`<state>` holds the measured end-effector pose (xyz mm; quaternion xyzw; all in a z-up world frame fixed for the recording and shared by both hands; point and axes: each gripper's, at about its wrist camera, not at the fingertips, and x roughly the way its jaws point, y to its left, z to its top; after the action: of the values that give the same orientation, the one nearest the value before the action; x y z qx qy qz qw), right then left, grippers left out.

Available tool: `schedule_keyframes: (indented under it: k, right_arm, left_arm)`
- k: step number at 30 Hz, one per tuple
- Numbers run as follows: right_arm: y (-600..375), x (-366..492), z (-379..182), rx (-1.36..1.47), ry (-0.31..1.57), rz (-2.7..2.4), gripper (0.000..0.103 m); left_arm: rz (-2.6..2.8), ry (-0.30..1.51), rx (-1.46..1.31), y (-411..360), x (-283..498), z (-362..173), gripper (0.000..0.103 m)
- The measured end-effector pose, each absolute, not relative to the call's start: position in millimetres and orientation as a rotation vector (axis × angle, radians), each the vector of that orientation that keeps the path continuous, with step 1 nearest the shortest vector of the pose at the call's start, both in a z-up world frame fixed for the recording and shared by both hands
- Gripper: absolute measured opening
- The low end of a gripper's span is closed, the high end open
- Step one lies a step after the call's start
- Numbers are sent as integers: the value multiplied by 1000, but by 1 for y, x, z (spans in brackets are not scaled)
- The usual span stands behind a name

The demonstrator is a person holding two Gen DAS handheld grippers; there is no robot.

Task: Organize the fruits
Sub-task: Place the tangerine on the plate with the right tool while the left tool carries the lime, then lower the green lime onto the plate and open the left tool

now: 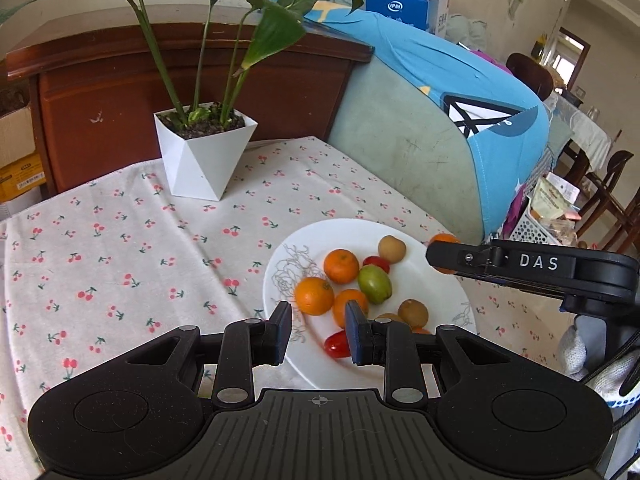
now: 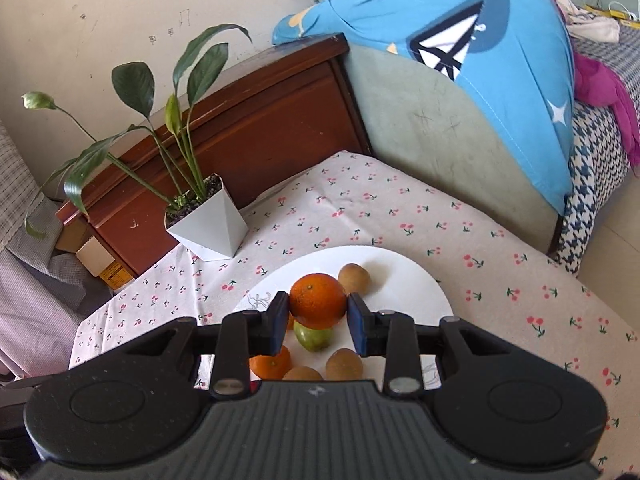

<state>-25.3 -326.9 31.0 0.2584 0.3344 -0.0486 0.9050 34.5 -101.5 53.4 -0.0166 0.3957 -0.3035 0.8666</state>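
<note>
Right gripper (image 2: 318,320) clamped on orange (image 2: 317,300), lifted above plate (image 2: 416,280) (destined for sorting, presumably); left gripper (image 1: 318,332) narrow, holding nothing.

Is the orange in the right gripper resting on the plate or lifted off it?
Lifted. The right gripper is shut on the orange, held above the green fruit and plate.
</note>
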Motion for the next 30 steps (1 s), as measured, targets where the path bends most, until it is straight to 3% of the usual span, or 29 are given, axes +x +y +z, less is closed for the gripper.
schedule_keyframes:
  k: [8, 14, 25, 27, 30]
  right_arm:
    - [-330, -23, 18, 603, 729, -144, 32]
    - [-333, -20, 8, 649, 762, -161, 32]
    - [-330, -14, 1, 668, 784, -173, 33]
    - [-331, -14, 1, 678, 781, -174, 33]
    - [-332, -14, 2, 690, 776, -172, 35]
  left_arm:
    - [-573, 901, 26, -66, 38, 34, 29]
    - [-559, 841, 119, -67, 29, 34, 37]
    - [-525, 829, 113, -52, 35, 28, 38]
    - [-516, 831, 146, -55, 33, 24, 47]
    - [-484, 850, 180, -58, 32, 17, 46]
